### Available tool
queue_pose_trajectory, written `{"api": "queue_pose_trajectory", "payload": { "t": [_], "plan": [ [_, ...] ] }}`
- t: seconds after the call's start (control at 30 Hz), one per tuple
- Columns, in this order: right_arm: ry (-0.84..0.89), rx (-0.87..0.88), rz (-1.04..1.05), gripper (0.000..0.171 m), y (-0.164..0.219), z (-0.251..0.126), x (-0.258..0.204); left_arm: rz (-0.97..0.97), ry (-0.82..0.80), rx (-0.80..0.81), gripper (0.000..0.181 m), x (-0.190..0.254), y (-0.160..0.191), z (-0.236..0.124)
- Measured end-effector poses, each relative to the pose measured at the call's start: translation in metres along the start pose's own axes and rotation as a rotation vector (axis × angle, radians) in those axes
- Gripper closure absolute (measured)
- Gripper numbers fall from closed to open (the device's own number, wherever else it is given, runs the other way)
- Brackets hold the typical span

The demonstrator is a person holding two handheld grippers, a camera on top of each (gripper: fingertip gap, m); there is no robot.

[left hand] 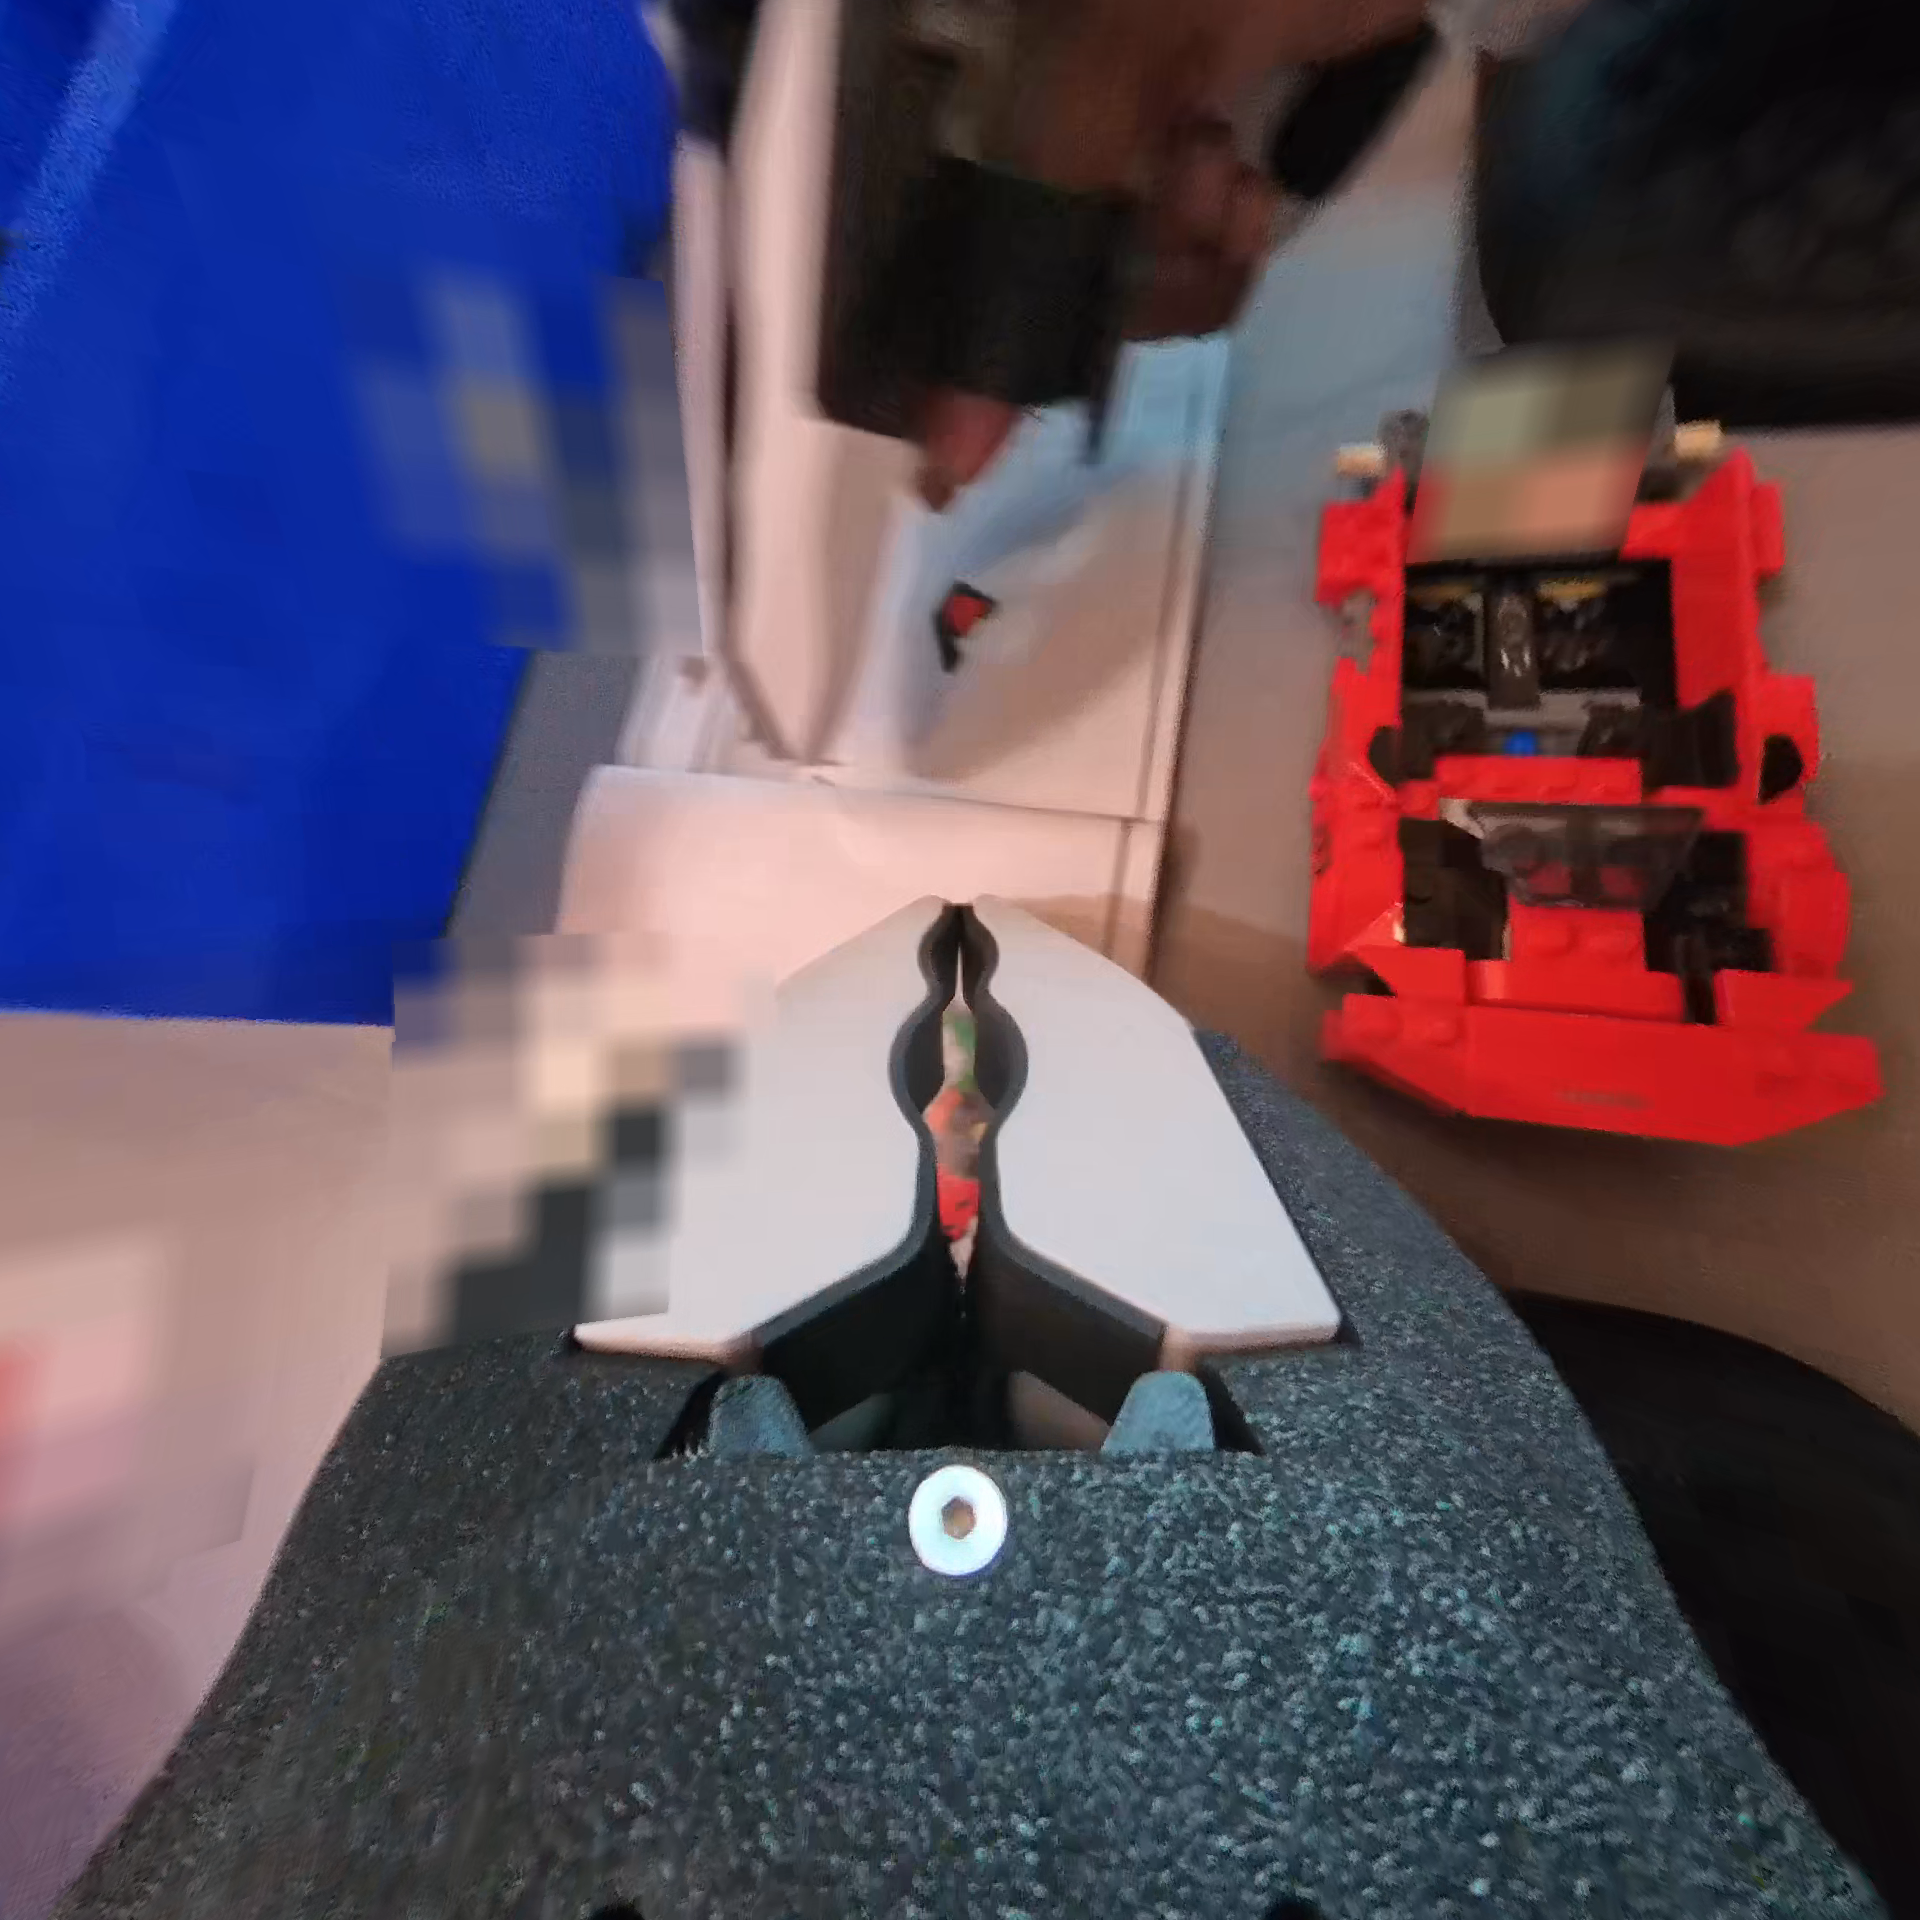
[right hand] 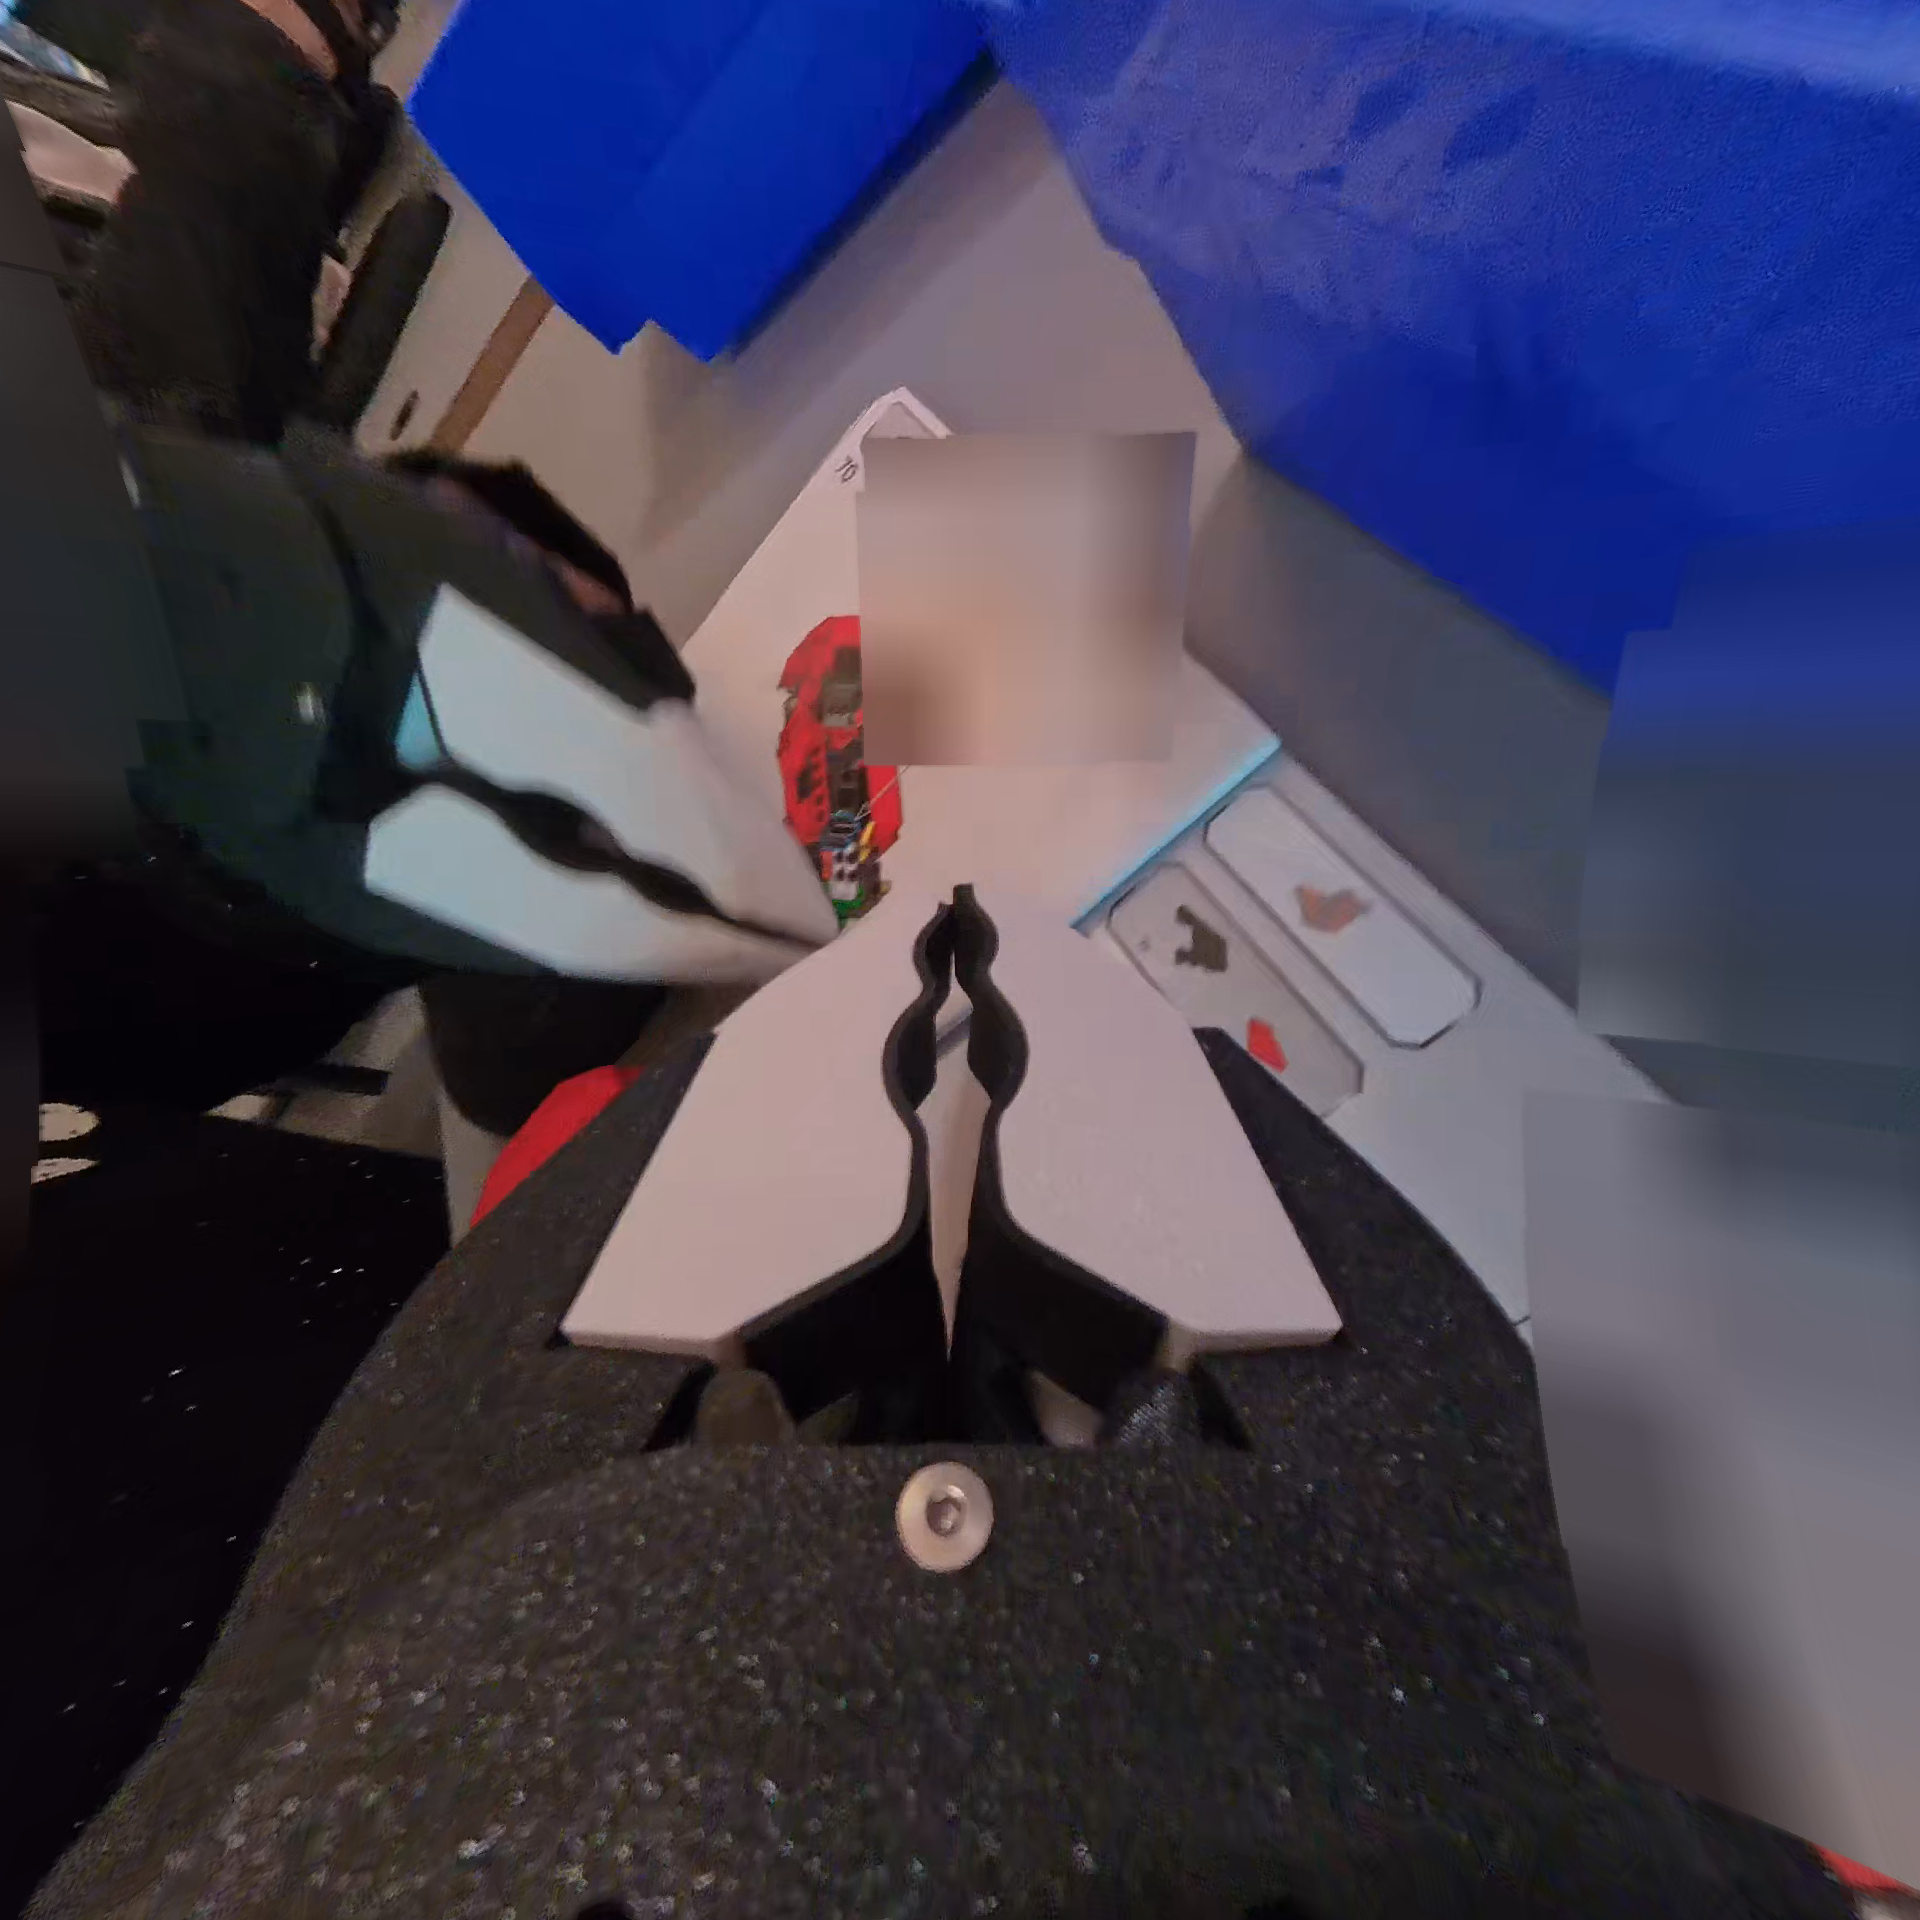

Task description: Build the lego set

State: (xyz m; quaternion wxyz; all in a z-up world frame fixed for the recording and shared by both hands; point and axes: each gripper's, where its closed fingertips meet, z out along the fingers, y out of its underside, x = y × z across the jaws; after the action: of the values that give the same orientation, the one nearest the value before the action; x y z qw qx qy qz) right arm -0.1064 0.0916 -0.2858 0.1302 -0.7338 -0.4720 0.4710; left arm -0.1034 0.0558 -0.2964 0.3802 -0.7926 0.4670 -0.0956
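A partly built red and black lego car point(left hand: 1558, 831) lies on the table to the right of my left gripper point(left hand: 961, 914). The left gripper is shut and empty, over the open instruction booklet point(left hand: 831, 831). It also shows in the right wrist view point(right hand: 821, 935), with its tips at the booklet's red car picture point(right hand: 831, 727). My right gripper point(right hand: 961, 899) is shut on the edge of a white booklet page point(right hand: 1299, 935) that shows small part pictures. In the left wrist view the right gripper point(left hand: 966, 281) is blurred, up high, with the lifted page point(left hand: 1039, 571) below it.
A person's blue sleeve point(left hand: 260, 468) fills the left of the left wrist view and the top right of the right wrist view point(right hand: 1455, 260). A dark object point(left hand: 1714, 187) stands behind the car. A dark mat point(right hand: 208, 1247) lies low at the left. Tip to tip, the grippers are about 4 centimetres apart.
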Motion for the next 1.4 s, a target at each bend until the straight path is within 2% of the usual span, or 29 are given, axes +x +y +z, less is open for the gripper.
{"api": "queue_pose_trajectory", "payload": {
  "t": [0.1,0.17,0.27,0.37,0.47,0.67,0.77,0.87,1.0,1.17,1.33,1.4],
  "plan": [
    [-0.004,0.048,0.04,0.171,-0.001,-0.008,0.001,-0.085,-0.012,0.075,0.181,-0.029,-0.016,-0.021],
    [-0.036,0.047,0.083,0.171,0.002,-0.005,0.0,-0.121,0.036,0.102,0.181,-0.043,-0.024,-0.021],
    [-0.099,0.004,0.141,0.171,0.009,0.005,-0.007,-0.116,0.153,0.053,0.181,-0.044,-0.023,0.004],
    [-0.067,-0.059,0.144,0.171,0.017,0.013,0.002,-0.077,0.154,-0.009,0.181,-0.052,-0.012,0.028],
    [-0.108,-0.086,0.17,0.171,0.022,0.013,0.003,-0.098,0.206,-0.013,0.181,-0.046,-0.007,0.039],
    [-0.087,-0.261,0.026,0.171,0.059,0.006,-0.021,-0.113,0.179,0.012,0.18,-0.044,-0.007,0.041],
    [-0.082,-0.314,-0.037,0.171,0.064,0.003,-0.027,-0.087,0.168,0.013,0.18,-0.044,-0.007,0.042],
    [-0.075,-0.179,-0.077,0.171,0.032,0.002,-0.025,-0.064,0.157,0.016,0.181,-0.044,-0.007,0.042],
    [-0.132,-0.223,-0.002,0.171,0.045,0.013,-0.023,-0.052,0.152,0.016,0.181,-0.044,-0.007,0.042],
    [-0.129,-0.273,-0.09,0.17,0.061,0.015,-0.039,-0.054,0.156,0.013,0.181,-0.044,-0.007,0.042],
    [-0.206,-0.268,-0.079,0.171,0.062,0.014,-0.039,-0.048,0.149,0.016,0.181,-0.044,-0.008,0.042],
    [-0.189,-0.271,-0.185,0.171,0.061,0.014,-0.04,-0.045,0.156,0.022,0.181,-0.044,-0.008,0.042]
  ]
}}
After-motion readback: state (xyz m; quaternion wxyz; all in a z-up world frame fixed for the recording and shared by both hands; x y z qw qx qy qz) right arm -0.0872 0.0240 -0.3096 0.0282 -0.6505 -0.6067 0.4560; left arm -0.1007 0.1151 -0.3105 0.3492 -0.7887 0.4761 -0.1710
